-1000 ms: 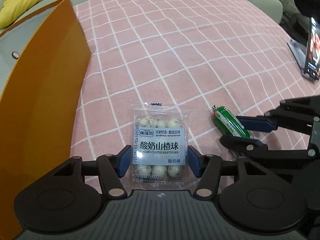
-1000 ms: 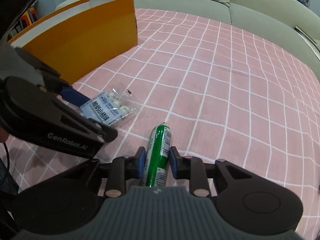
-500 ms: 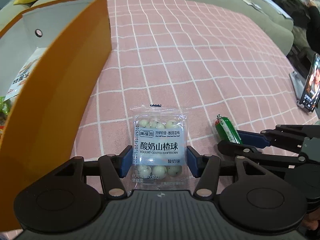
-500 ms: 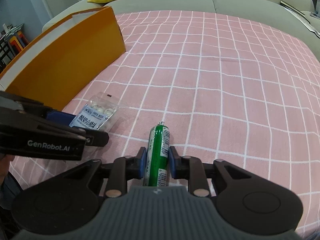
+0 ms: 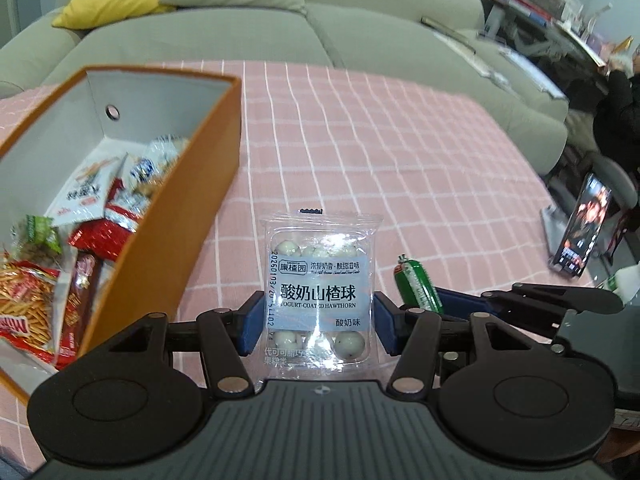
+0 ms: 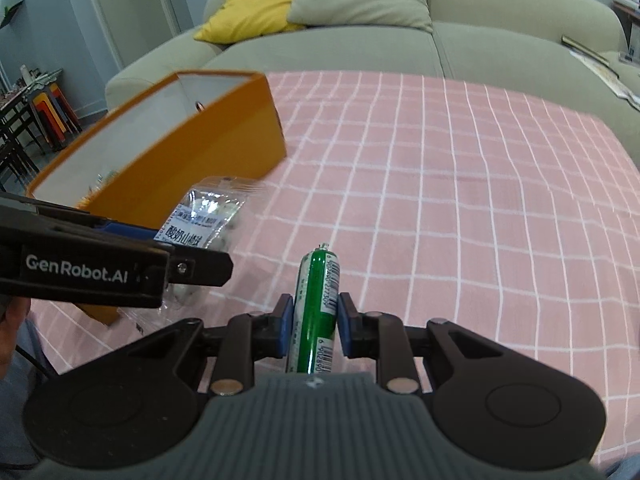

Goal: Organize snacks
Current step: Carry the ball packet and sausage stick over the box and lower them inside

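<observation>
Both tools lifted with snacks, orange box (image 5: 192, 216) near end cut off

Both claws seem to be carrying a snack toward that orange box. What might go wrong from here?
The left gripper pinches the hawthorn ball packet only at its soft side edges, so the packet may buckle and slip out. The right gripper holds the slick green tube near its lower end; it could slide free. The orange box already holds a pile of snacks, so new ones might land badly.

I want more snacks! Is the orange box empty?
No. The orange box already holds several snack packets.
</observation>
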A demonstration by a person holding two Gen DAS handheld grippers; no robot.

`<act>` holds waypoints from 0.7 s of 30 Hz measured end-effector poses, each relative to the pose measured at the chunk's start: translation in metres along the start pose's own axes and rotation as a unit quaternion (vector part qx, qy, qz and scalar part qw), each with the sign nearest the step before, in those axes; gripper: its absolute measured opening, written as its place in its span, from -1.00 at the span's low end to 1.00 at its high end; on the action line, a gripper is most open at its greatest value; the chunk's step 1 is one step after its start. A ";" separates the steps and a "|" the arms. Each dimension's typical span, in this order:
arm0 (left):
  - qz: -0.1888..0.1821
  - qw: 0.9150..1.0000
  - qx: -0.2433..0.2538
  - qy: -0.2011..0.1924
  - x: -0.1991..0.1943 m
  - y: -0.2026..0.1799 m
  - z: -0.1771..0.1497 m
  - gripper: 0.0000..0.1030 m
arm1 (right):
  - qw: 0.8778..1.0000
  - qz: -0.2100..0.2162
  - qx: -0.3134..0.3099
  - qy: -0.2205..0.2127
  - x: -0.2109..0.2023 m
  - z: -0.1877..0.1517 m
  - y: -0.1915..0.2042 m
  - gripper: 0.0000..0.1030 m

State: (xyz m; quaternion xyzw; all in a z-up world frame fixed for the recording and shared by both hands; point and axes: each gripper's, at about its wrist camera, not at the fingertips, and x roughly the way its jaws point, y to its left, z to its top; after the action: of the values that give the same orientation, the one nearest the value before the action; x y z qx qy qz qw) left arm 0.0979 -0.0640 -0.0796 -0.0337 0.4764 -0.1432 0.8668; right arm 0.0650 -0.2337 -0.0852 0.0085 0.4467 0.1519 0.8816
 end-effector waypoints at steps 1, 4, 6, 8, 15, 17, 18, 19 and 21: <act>-0.001 1.000 -0.002 -0.005 -0.004 0.000 0.001 0.24 | 1.000 0.002 -0.003 -0.005 -0.003 0.003 0.003 -0.61; -0.001 1.000 -0.008 -0.020 -0.019 0.005 0.004 0.24 | 1.000 0.009 -0.013 -0.017 -0.011 0.011 0.012 -0.61; 0.000 0.999 -0.014 -0.030 -0.027 0.011 0.005 0.24 | 0.999 0.013 -0.021 -0.024 -0.014 0.017 0.020 -0.61; 0.001 0.999 -0.022 -0.039 -0.035 0.019 0.007 0.24 | 0.999 0.019 -0.031 -0.032 -0.016 0.025 0.028 -0.61; 0.025 0.996 -0.048 -0.070 -0.064 0.061 0.017 0.24 | 0.996 0.044 -0.058 -0.057 -0.019 0.057 0.058 -0.61; 0.034 0.995 -0.053 -0.075 -0.071 0.075 0.022 0.24 | 0.994 0.054 -0.066 -0.063 -0.020 0.066 0.068 -0.61; 0.038 0.995 -0.055 -0.077 -0.074 0.081 0.025 0.24 | 0.994 0.059 -0.070 -0.066 -0.020 0.071 0.074 -0.61; 0.042 0.994 -0.056 -0.079 -0.077 0.088 0.028 0.24 | 0.993 0.063 -0.074 -0.069 -0.019 0.077 0.080 -0.61; 0.052 0.994 -0.055 -0.081 -0.082 0.100 0.034 0.24 | 0.991 0.073 -0.082 -0.073 -0.018 0.086 0.092 -0.61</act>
State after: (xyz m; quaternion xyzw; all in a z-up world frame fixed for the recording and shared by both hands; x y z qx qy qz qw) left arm 0.1064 0.0523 -0.0143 -0.0676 0.4129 -0.0683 0.9057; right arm 0.0987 -0.1407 -0.0053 -0.0200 0.3653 0.2505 0.8963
